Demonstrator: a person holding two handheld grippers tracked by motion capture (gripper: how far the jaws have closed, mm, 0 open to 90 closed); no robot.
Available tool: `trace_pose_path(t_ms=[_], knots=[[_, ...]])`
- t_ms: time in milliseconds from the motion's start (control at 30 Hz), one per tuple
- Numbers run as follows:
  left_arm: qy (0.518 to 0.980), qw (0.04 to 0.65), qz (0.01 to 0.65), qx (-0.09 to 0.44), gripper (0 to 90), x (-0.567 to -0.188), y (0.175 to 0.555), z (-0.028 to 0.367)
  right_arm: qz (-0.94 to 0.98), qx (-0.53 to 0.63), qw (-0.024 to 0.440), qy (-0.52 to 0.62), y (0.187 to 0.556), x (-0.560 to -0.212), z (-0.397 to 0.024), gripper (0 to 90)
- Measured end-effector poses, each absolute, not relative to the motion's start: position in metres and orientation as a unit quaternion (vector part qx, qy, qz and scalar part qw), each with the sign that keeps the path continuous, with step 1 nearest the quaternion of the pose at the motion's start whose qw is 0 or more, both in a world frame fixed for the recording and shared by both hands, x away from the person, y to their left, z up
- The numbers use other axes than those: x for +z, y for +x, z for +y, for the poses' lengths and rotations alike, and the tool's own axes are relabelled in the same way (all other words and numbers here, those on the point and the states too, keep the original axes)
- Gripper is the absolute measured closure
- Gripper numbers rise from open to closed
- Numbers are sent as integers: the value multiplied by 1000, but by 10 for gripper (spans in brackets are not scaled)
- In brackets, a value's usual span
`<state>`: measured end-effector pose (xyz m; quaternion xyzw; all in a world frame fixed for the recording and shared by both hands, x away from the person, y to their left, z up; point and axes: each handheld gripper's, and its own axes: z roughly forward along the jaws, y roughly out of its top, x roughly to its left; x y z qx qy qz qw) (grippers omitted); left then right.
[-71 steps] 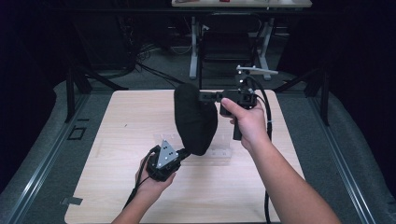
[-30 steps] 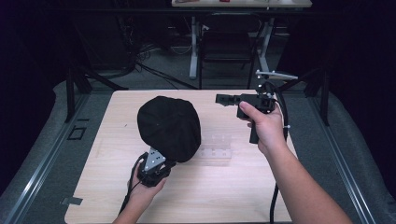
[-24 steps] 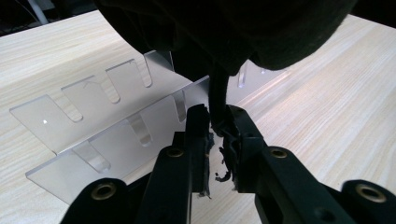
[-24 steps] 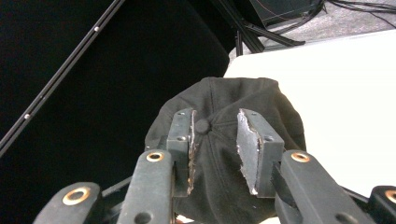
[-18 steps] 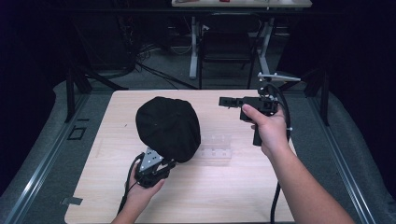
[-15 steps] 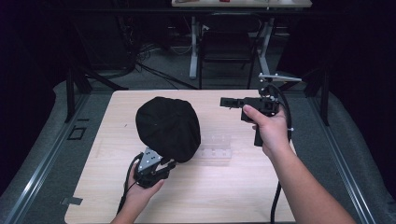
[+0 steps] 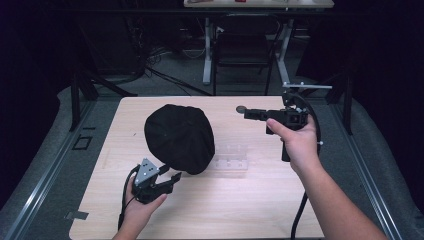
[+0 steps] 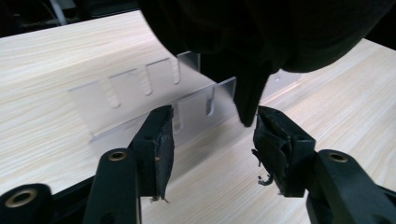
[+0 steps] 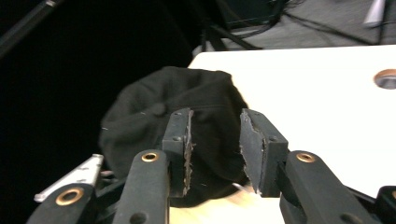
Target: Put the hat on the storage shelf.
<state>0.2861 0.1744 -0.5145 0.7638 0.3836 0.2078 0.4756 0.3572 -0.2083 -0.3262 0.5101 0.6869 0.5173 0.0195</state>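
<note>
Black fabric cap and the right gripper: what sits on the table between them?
In the high view, between the black fabric cap and the right gripper lies bare light wooden tabletop.

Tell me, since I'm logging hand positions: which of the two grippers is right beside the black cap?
The left gripper, low on the table, its open jaws just short of the black cap. The right gripper is held up, apart from it.
</note>
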Motion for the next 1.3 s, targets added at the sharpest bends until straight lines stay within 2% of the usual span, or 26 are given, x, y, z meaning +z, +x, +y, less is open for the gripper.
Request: trace_pose_path(t_ms=[367, 733, 767, 867, 1000, 1300], knots=[[760, 464, 408, 200, 442, -517, 279, 198, 690, 497, 53, 523, 340, -344, -230, 632], [749, 472, 425, 187, 444, -523, 270, 209, 714, 465, 103, 513, 313, -374, -235, 551], [748, 471, 431, 183, 443, -525, 270, 210, 718, 458, 119, 510, 307, -382, -233, 528], [749, 468, 431, 183, 443, -528, 271, 210, 722, 455, 125, 507, 303, -389, -232, 496], [751, 465, 432, 184, 439, -533, 272, 210, 730, 443, 153, 497, 296, -403, -232, 371], [755, 458, 433, 183, 434, -538, 271, 211, 719, 437, 133, 524, 288, -436, -237, 290]])
